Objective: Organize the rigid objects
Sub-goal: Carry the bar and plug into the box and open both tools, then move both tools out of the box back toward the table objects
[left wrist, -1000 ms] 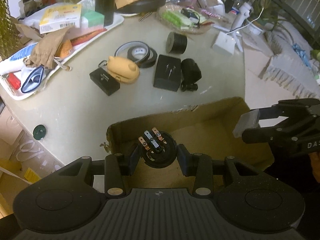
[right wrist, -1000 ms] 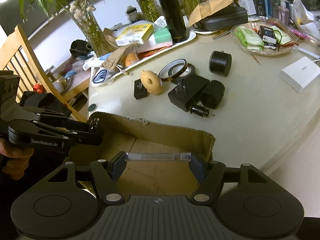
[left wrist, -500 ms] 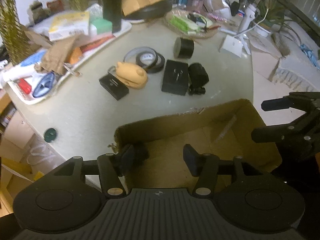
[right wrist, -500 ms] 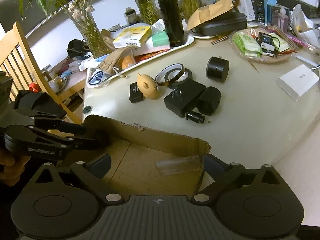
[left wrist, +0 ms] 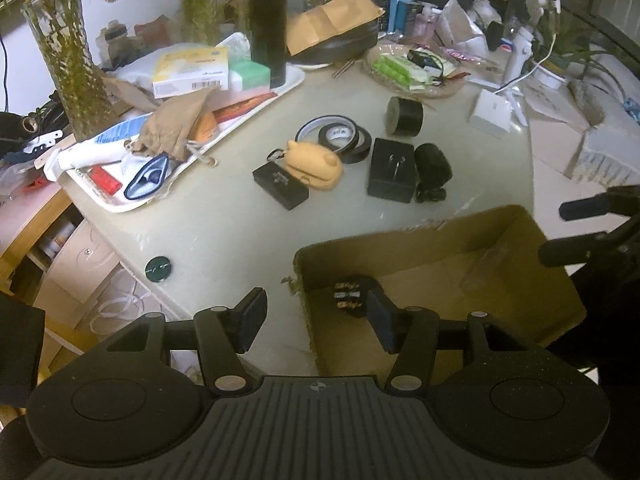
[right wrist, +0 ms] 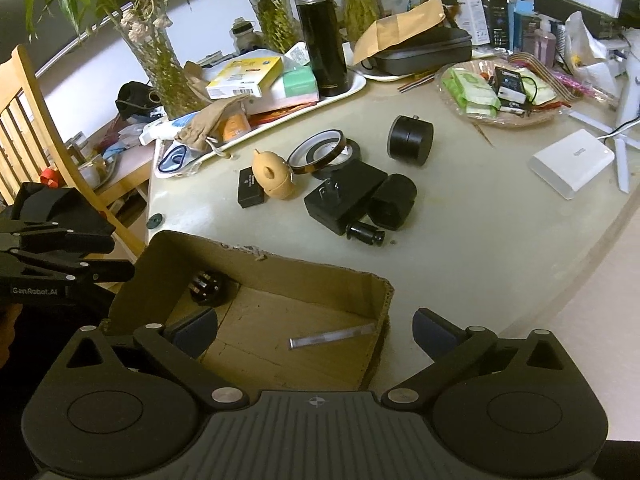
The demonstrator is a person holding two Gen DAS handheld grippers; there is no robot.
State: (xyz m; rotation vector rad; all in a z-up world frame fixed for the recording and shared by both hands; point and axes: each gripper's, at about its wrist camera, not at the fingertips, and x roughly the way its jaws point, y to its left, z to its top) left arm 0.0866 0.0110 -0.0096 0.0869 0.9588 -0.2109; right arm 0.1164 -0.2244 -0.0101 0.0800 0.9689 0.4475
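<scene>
Both claws, left (left wrist: 316,320) and right (right wrist: 316,330), gape spread and empty over the open brown cardboard box (right wrist: 320,280) at the desk's (right wrist: 460,248) near edge; a round black pronged plug (right wrist: 205,287) and a clear plastic strip (right wrist: 334,337) lie inside.

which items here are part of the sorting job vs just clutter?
Job:
cardboard box, already holding a round black plug and a clear strip
Loose on the table: tape rolls, black power adapter, tan figurine, black cylinder

Clutter:
black thermos
white tray
snack basket
</scene>
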